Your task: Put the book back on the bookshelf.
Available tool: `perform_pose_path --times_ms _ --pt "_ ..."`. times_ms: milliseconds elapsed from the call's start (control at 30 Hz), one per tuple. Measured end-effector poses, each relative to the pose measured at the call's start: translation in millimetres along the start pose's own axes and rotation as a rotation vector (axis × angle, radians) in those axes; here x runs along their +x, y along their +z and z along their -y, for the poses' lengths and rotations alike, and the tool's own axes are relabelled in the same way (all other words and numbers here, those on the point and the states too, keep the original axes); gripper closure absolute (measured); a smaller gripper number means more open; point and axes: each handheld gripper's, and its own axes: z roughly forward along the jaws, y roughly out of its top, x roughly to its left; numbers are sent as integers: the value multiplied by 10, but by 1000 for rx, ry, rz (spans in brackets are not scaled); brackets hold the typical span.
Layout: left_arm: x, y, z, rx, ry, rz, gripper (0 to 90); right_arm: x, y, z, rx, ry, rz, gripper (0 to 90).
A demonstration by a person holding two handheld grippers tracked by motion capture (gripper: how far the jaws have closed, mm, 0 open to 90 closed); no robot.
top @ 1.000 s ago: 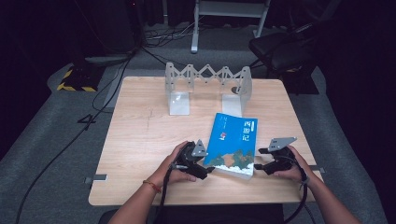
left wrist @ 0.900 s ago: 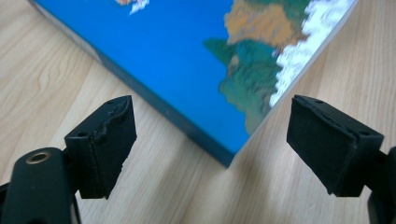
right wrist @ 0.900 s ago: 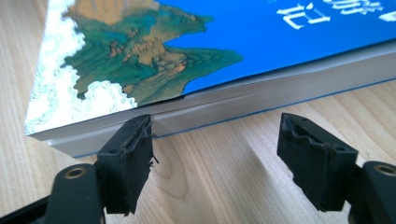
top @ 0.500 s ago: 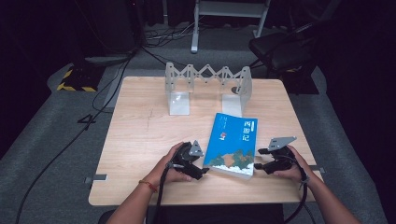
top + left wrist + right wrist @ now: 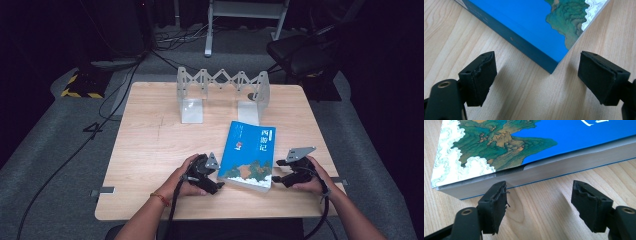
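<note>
1. Blue paperback book [image 5: 248, 155] is lying flat on the wooden table [image 5: 150, 145], long axis running away from both grippers.
2. Left gripper [image 5: 537, 75] is gaping empty; the book's near corner is pointing between its jaws.
3. Right gripper [image 5: 539, 197] is standing open, the page edge just ahead, left pad [image 5: 496, 202] nearly touching.

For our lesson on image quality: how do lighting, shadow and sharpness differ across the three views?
High view: bright light wooden table, dark surroundings, slightly soft. Left gripper view: sharp blue paperback book, soft jaw shadows on the wood. Right gripper view: evenly lit, crisp page edges, jaws slightly blurred.
</note>
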Motion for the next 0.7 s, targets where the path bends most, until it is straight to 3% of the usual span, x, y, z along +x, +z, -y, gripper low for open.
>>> perform_pose_path --times_ms 67,100,333,567,700 --pt "-6 -6 -6 -10 -2 -2 160 3 -11 -3 -6 -5 2 291" --pt "-23 -19 -20 -20 -5 0 160 9 -59 -19 -34 -9 6 291" --pt "-126 -47 -94 -49 34 17 165 -6 -133 -49 -103 23 -10 292" --pt "-366 -90 -280 -117 100 7 187 -1 -185 -111 -177 50 -4 292" --pt "-542 -11 -428 -122 136 13 191 11 -205 -161 -203 56 8 293"
